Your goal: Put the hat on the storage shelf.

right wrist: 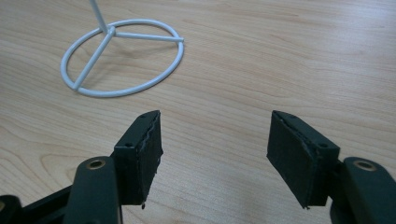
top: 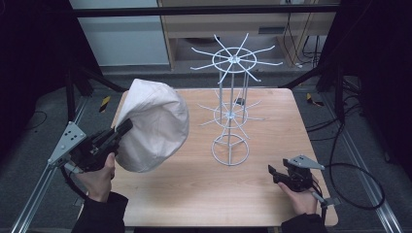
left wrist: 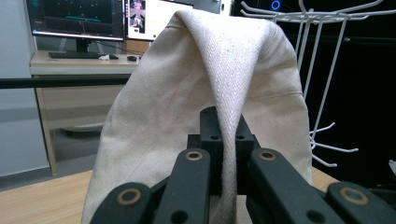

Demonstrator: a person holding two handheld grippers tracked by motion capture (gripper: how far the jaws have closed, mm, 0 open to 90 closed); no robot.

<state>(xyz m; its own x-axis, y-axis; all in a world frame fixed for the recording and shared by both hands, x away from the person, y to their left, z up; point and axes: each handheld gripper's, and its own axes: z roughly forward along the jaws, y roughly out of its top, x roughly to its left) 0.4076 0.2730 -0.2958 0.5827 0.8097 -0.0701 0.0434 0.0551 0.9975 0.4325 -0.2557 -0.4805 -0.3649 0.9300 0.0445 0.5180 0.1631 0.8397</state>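
A cream cloth hat [top: 153,124] hangs in the air over the left part of the wooden table [top: 272,145]. My left gripper [top: 121,130] is shut on its edge; in the left gripper view a fold of the cloth hat [left wrist: 205,93] runs down between the jaws of the left gripper [left wrist: 227,135]. A white wire rack [top: 232,104] with hook arms stands upright at mid-table, right of the hat. My right gripper [top: 276,174] rests low at the table's front right, open and holding nothing. In the right gripper view the right gripper [right wrist: 215,144] faces the rack's ring base [right wrist: 122,56].
Metal frame rails [top: 43,179] run along both sides of the table. A black cable [top: 359,179] loops on the floor at the right. Behind the table stand a desk [left wrist: 79,63] with monitors [left wrist: 74,18] and dark curtains.
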